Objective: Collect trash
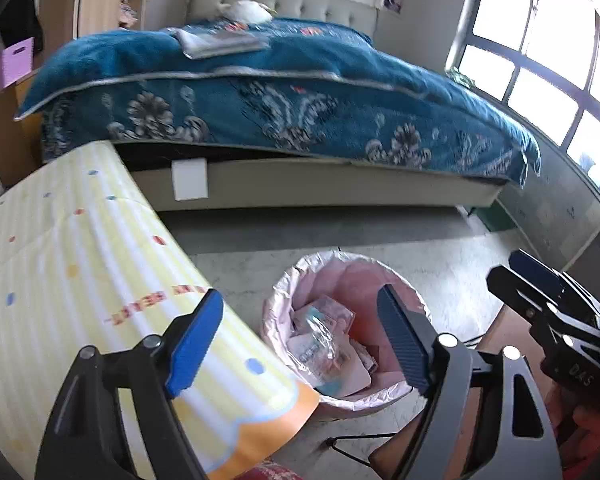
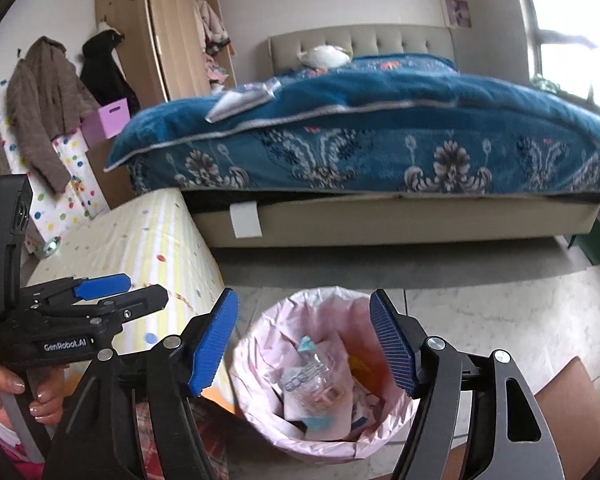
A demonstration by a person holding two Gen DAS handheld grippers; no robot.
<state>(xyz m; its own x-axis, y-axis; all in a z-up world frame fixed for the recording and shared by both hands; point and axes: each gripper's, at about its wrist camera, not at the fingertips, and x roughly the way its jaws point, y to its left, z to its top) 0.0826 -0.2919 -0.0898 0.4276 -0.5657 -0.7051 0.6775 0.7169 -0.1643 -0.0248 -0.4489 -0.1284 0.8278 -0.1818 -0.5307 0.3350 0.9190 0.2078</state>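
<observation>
While both grippers hover with fingers spread and empty, the left gripper (image 1: 300, 340) and right gripper (image 2: 304, 344) frame the pink-lined trash bin (image 2: 260, 364) on the floor (image 2: 480, 304), just beside the yellow mat's (image 1: 80, 260) corner, wrappers (image 2: 316, 384) inside.

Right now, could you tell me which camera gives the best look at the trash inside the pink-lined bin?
The right wrist view: the bin sits centred between the open right claw, its wrappers unobstructed. The left wrist view shows the same bin off-centre, with one finger crossing its rim.
</observation>
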